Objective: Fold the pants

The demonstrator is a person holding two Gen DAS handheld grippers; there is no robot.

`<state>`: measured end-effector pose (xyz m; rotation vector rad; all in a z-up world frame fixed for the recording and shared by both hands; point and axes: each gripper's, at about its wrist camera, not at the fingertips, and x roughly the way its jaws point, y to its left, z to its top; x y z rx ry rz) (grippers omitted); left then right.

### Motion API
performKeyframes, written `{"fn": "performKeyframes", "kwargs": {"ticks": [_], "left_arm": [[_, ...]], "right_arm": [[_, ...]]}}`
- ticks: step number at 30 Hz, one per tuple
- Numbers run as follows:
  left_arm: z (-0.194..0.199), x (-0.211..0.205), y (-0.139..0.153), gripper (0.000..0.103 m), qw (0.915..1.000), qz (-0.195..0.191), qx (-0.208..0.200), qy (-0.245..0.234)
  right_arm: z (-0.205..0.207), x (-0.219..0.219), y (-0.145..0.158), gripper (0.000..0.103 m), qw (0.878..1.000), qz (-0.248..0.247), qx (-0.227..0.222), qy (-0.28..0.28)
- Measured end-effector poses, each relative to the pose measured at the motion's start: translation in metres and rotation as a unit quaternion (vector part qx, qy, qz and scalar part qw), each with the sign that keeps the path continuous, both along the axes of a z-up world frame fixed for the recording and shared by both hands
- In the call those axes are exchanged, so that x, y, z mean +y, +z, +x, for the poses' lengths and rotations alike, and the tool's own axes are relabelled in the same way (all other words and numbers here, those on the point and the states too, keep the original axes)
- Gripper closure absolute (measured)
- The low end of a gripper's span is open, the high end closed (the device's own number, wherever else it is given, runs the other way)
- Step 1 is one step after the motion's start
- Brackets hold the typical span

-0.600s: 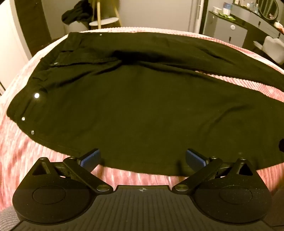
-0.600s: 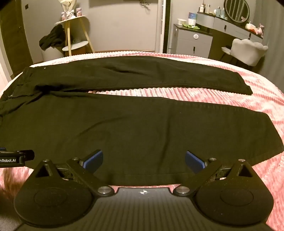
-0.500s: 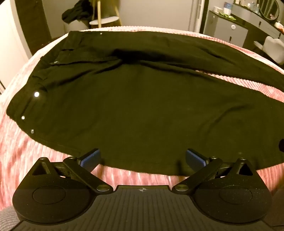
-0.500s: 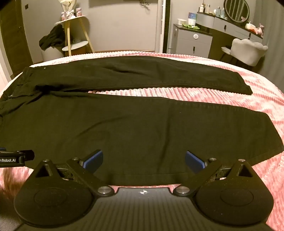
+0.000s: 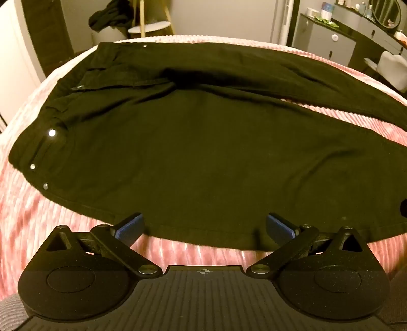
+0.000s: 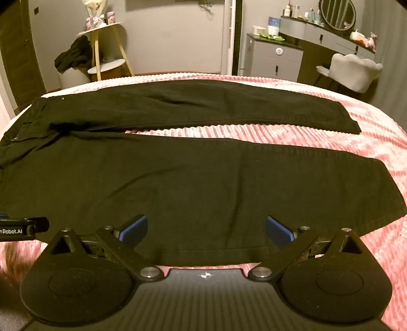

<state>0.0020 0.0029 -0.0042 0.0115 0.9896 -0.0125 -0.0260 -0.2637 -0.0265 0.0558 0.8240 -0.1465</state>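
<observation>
Black pants (image 5: 193, 152) lie spread flat on a pink ribbed bedspread (image 5: 30, 216), waistband to the left, both legs running right. In the right wrist view the two pant legs (image 6: 178, 183) lie apart with a strip of bedspread between them. My left gripper (image 5: 203, 225) hovers open over the near edge of the seat area, its blue pads wide apart with nothing between them. My right gripper (image 6: 206, 229) stands open over the near edge of the closer leg. The left gripper's side (image 6: 23, 226) shows at the left edge of the right wrist view.
Beyond the bed stand a small round side table (image 6: 106, 51) with dark clothes (image 6: 73, 56) draped by it, a grey dresser (image 6: 274, 56), a vanity with a round mirror (image 6: 335, 12) and a white chair (image 6: 353, 71).
The left gripper has edged slightly closer to the pants; the right gripper and the pants look the same.
</observation>
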Motion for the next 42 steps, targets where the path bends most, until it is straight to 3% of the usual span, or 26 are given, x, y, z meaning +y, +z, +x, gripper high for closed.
{"fn": "performKeyframes", "kwargs": {"ticks": [42], "left_arm": [[0.0002, 0.0014, -0.0039, 0.0, 1.0, -0.002, 0.008, 0.002]], "right_arm": [[-0.0012, -0.001, -0.0011, 0.004, 1.0, 0.004, 0.003, -0.003]]}}
